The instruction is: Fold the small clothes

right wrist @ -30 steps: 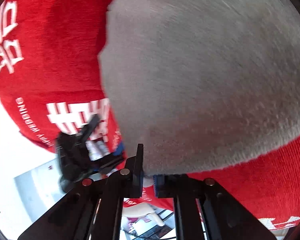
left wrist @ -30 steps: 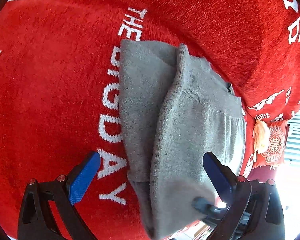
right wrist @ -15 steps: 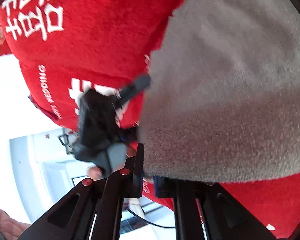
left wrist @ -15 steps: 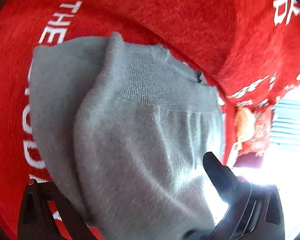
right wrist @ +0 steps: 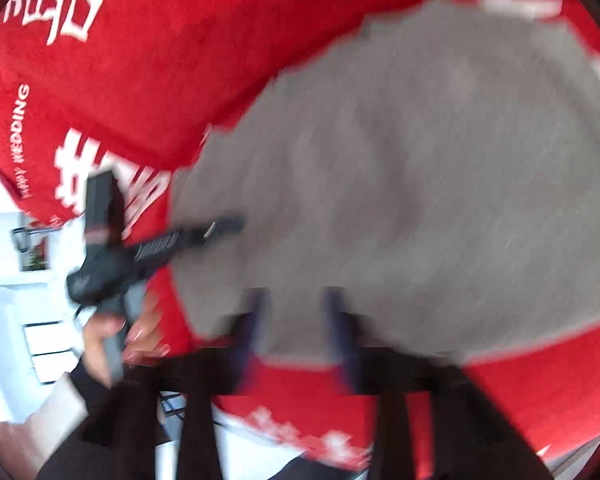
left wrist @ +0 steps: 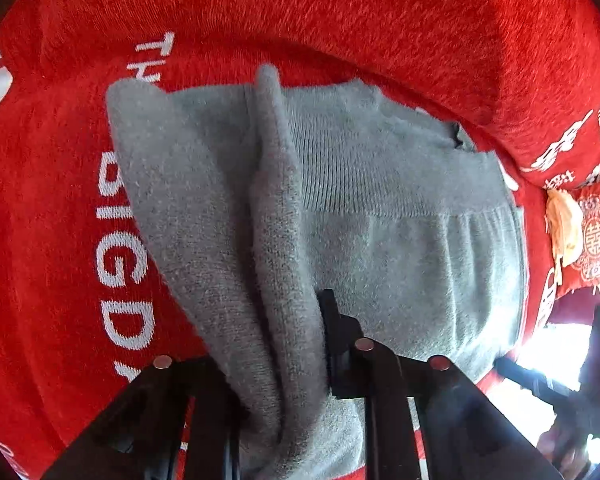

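Observation:
A small grey knitted garment (left wrist: 380,208) lies partly folded on a red blanket (left wrist: 340,12) with white lettering. My left gripper (left wrist: 284,344) is shut on a raised fold of the grey garment near its close edge. In the right wrist view the grey garment (right wrist: 420,184) fills the middle, blurred by motion. My right gripper (right wrist: 296,312) stands with its fingers a little apart over the garment's near edge and holds nothing. The left gripper also shows in the right wrist view (right wrist: 220,226), held by a hand.
The red blanket (right wrist: 160,60) covers the whole surface and ends at an edge on the right in the left wrist view. A red and cream pouch (left wrist: 580,240) lies at that edge. Bright white room background shows beyond the blanket's edge (right wrist: 4,288).
My left gripper went from open beside the garment to shut on a fold of it. My right gripper let go of the garment's edge and opened.

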